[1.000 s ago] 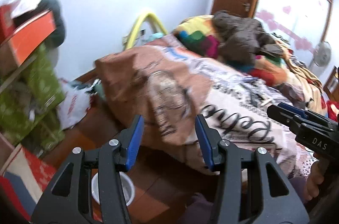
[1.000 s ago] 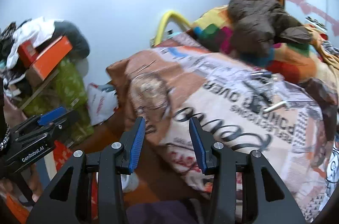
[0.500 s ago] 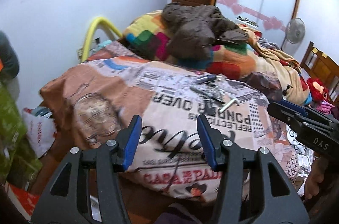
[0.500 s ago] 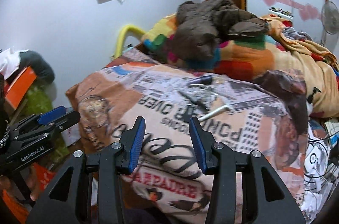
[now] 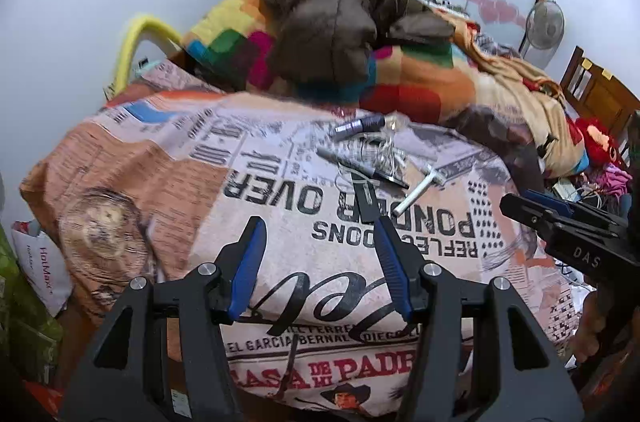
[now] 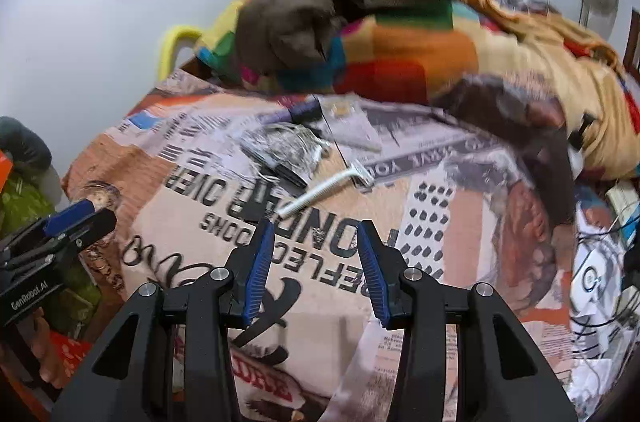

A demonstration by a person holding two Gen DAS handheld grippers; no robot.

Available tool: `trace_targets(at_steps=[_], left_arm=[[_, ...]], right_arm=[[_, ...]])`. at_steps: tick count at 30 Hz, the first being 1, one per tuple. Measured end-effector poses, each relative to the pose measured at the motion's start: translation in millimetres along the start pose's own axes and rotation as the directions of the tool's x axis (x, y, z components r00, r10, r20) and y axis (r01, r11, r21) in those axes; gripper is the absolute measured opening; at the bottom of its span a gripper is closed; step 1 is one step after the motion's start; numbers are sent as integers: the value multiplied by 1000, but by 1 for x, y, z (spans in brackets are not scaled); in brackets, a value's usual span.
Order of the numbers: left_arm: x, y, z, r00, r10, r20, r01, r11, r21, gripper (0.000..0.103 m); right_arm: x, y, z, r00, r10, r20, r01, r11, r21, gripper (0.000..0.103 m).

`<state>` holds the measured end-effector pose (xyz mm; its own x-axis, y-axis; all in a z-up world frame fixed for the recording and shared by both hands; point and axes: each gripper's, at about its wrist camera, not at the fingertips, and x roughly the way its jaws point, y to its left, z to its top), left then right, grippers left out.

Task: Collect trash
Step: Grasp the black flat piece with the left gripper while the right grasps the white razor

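Left wrist view: my left gripper [image 5: 318,266] hovers with fingers spread, empty, above the newspaper-print bedspread [image 5: 280,222]. My right gripper [image 6: 316,272] is likewise released. Ahead on the bed lie a white plastic razor [image 6: 326,188], crumpled clear wrapper [image 6: 288,144] and black marker pen [image 5: 362,168], clustered together.

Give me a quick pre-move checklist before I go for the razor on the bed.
1. Right gripper open and empty: ok, jaws apart, nothing between them.
2. Left gripper open and empty: ok.
3. White razor in view and unobstructed: ok, lying flat on the printed blanket, just ahead of the right gripper.
4. Razor separate from the crumpled clear wrapper: cannot tell, they lie close and the picture is blurred.
5. Razor blade covered: cannot tell.
6. Trash container in view for the drop-off: not ok, none visible.
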<state>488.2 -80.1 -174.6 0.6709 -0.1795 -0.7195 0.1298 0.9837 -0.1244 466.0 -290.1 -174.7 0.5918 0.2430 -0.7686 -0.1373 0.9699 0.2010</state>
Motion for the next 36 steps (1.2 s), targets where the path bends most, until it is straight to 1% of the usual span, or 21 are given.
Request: trace_targets(at_steps=[5,7,12,15,18,20,22,24,25,26,27,29,34,36], left_arm=[[41,1,-5,998,-19,-61,18,1000,-16,55],[57,1,-6,996,-27,-80,25,999,-22,55],[82,3,-8,993,-45,-112,41,998,-38,55],[92,5,-9,991,-41,-125,37,999,-37,55],[103,5,-9,989,-50,-140,45,998,-41,55],[110,4,-8,987,-59,-147,52,997,-48,55],[115,3,-8,986,-73,-152,66,996,-55,55],[121,0,-6,985,-82,-154,74,996,-57,55],[124,-2,-6,984,-84,-155,76,996,-56,55],[127,-4,-5,983,-90,-158,82,995,-56,55],[130,-7,-5,982,-100,-162,93,994,-55,55],[133,-12,-4,980,-108,-165,101,994,-50,55],[144,-30,2,982,-105,-157,107,994,0,55],[150,-35,4,982,-102,-161,106,994,13,52]], right_arm=[[41,-8,7,998,2,-63,0,1000,26,39],[55,-8,11,997,2,-73,0,1000,29,39],[87,-11,22,995,-9,-103,15,998,60,39],[100,-18,28,994,-49,-98,59,993,105,39],[112,-26,31,992,-45,-118,64,985,163,39],[114,-29,30,993,-37,-111,59,979,196,39],[115,-25,28,992,-58,-108,79,978,195,39],[114,-22,26,993,-75,-95,92,979,185,34],[114,-20,25,993,-72,-90,87,980,178,32],[114,-20,25,994,-62,-88,76,982,173,25],[113,-18,24,995,-55,-89,69,984,161,23],[109,-18,21,994,-74,-84,85,987,134,23],[105,-24,17,994,-78,-83,88,989,123,22],[102,-26,15,994,-77,-83,86,989,116,21]])
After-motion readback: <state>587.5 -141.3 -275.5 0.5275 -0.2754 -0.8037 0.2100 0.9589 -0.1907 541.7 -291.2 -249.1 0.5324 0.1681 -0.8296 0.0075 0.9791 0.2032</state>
